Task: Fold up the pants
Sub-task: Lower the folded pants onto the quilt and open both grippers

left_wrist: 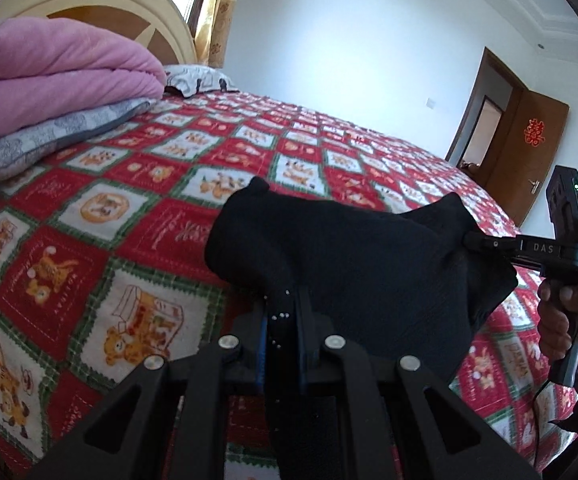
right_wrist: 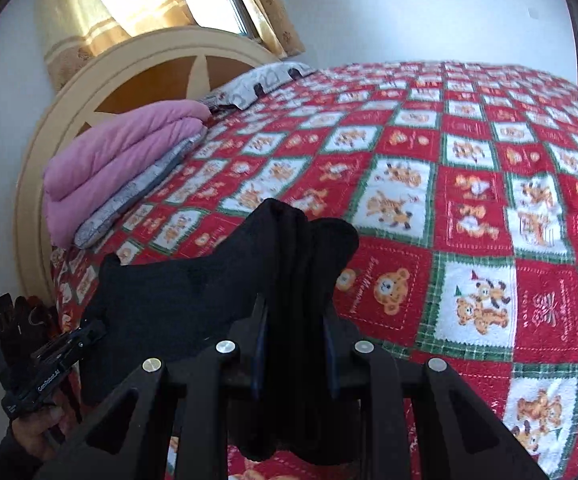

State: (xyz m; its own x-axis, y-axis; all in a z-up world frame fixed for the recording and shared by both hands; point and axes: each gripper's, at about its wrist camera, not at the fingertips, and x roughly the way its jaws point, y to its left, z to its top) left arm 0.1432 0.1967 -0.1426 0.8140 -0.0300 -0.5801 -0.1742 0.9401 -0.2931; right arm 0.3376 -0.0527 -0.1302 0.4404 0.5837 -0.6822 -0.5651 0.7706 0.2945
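Left tool (left_wrist: 285,312), right tool (right_wrist: 295,320), clamping black pants (left_wrist: 349,248)

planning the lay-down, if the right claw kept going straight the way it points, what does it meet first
Probably the red patchwork teddy-bear bedspread: the right claw, shut on bunched black pants, points down at it. Depth is unclear.

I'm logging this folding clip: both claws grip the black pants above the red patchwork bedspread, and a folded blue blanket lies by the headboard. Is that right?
Not quite: the folded blanket by the headboard is pink, not blue, as the right wrist view shows. The rest holds: the left claw and right claw both grip the black pants above the red patchwork bedspread.
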